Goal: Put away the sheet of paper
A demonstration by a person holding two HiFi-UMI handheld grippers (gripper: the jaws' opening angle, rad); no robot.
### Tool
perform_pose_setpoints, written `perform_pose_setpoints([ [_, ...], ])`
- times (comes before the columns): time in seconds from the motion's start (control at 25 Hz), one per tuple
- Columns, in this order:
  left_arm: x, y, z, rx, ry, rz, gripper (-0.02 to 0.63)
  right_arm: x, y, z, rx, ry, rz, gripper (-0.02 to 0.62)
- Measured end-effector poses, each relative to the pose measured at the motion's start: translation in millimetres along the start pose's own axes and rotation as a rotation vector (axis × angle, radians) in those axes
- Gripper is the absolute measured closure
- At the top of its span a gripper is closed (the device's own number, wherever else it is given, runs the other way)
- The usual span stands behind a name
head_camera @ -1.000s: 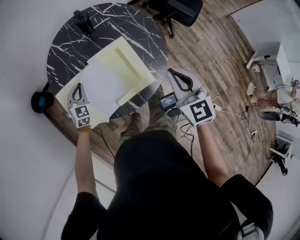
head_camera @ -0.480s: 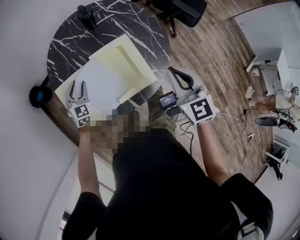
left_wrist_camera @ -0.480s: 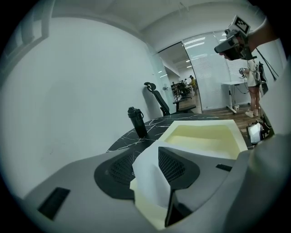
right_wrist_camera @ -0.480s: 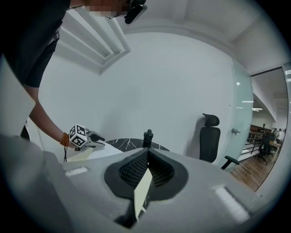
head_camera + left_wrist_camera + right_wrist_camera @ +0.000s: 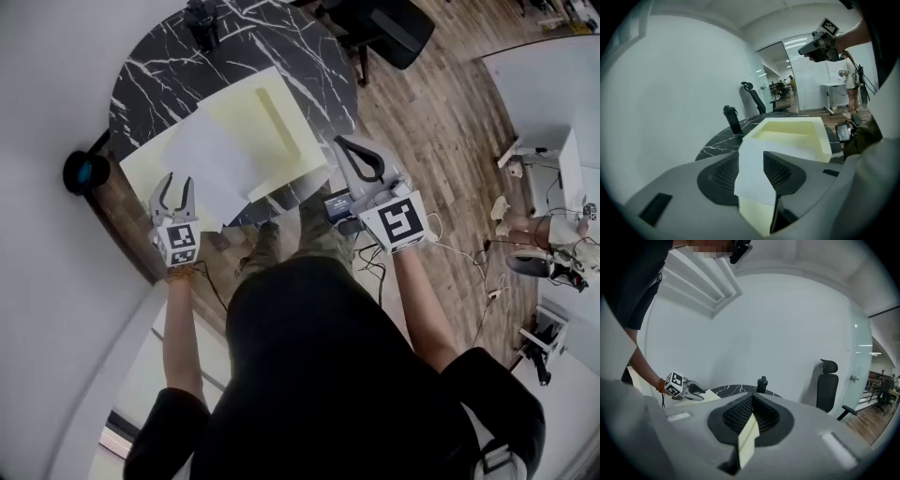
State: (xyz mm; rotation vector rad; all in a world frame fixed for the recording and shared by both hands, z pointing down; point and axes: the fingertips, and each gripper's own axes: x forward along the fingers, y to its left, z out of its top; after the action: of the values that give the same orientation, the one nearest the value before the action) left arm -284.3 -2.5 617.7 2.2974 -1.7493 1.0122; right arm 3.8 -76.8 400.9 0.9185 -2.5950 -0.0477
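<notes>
A white sheet of paper (image 5: 211,159) lies on an open pale yellow folder (image 5: 272,117) on the round black marble table (image 5: 150,70). My left gripper (image 5: 175,187) is at the folder's near left corner. Its jaws have just been opening and now stand open. In the left gripper view the paper's corner (image 5: 752,173) shows between the spread jaws with the folder (image 5: 797,136) behind it, and neither pad presses on it. My right gripper (image 5: 354,155) is at the folder's right corner. In the right gripper view its jaws are shut on the folder's thin yellow edge (image 5: 747,439).
A black bottle (image 5: 202,19) stands at the table's far side. A black office chair (image 5: 389,23) is beyond the table on the wooden floor. A round black and blue object (image 5: 82,172) sits by the wall on the left. Cables (image 5: 450,225) trail across the floor on the right.
My left gripper has opened, let go of the corner it was shut on, and drawn back toward the table's near edge. My right gripper keeps its hold on the folder.
</notes>
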Motion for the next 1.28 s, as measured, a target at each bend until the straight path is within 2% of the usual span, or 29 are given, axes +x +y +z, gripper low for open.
perform_pose_setpoints([
  [0.16,24,-48,-34,-0.025,0.077,-0.144,0.434,0,8,4,-0.02,0.006,0.019,0.597],
  [0.28,47,-67,-55,-0.031,0.13,-0.198,0.434,-2,13,1,-0.029,0.019,0.027,0.597],
  [0.48,75,-75,-71,-0.065,0.197,-0.238,0.434,-9,13,-9,-0.03,0.053,0.025,0.597],
  [0.84,102,-87,-79,-0.041,0.261,-0.322,0.434,-21,2,-8,-0.067,0.066,-0.026,0.597],
  [1.28,130,-101,-67,-0.026,0.286,-0.379,0.434,-28,-19,-20,-0.028,0.09,-0.065,0.597],
])
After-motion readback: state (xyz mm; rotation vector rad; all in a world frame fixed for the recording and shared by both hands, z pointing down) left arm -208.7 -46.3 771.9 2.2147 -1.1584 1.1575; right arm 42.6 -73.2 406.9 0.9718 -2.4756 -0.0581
